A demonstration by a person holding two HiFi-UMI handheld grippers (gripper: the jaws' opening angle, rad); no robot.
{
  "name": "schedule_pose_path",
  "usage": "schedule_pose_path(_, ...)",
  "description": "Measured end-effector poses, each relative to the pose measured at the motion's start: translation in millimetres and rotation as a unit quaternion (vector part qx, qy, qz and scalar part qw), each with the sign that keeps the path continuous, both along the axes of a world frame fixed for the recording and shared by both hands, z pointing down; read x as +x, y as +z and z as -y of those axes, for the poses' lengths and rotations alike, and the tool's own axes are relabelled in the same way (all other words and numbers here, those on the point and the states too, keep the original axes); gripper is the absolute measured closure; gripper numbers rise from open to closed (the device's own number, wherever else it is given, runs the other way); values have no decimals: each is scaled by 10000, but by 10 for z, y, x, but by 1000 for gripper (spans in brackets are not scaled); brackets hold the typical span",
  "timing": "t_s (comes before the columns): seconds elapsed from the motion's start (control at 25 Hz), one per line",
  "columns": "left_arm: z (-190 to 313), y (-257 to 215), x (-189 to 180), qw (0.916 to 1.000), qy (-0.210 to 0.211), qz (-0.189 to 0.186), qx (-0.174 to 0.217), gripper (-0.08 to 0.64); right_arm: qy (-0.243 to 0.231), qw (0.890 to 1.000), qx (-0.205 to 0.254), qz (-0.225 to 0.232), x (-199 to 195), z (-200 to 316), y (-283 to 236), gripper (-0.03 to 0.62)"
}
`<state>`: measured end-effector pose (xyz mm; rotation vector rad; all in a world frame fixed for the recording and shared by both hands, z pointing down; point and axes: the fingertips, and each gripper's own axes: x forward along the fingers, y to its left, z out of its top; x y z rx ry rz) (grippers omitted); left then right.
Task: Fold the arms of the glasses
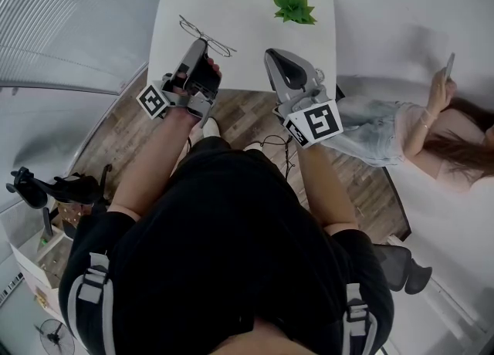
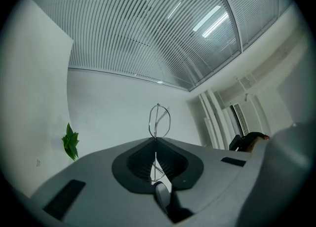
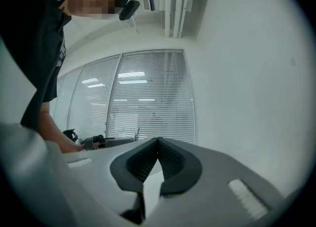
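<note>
Left gripper (image 1: 201, 43): your jaws are clenched on the glasses (image 1: 210, 38), a thin wire frame. In the left gripper view the wire runs up between the ribbed pads (image 2: 140, 159) and one lens ring stands out past the tips, edge-on and upright. From the head view the glasses sit over the left part of the white surface (image 1: 247, 52), at the tip of your left gripper; cannot tell whether any part of the frame touches the surface

Right gripper (image 1: 272, 55): jaws closed tip to tip with nothing between them, seen plainly in the right gripper view. It hangs over the near edge of the surface, well apart from the glasses, marker cube (image 1: 316, 122) towards you

Small green plant (image 1: 293, 8) at the far right of the surface, apart from both grippers

A second person (image 1: 432, 126) sits to your right, beyond the surface, one hand raised with a phone (image 1: 448, 65)

Wood floor (image 1: 247, 110) shows under the near edge
</note>
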<state>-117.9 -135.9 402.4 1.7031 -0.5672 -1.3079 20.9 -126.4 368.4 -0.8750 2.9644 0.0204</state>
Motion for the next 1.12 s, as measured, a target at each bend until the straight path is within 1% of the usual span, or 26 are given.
schedule_pose_path(0.32, 0, 23, 16, 10000, 51, 46, -48, 546, 96, 9999, -43, -60, -8, -10, 121, 581)
schedule_pose_path(0.68, -22, -18, 8, 10000, 6, 67, 15, 546, 47, 10000, -67, -13, -9, -30, 88, 581)
schedule_pose_path(1.12, -19, -4, 28, 10000, 30, 68, -27, 546, 52, 9999, -96, -7, -32, -17, 89, 581)
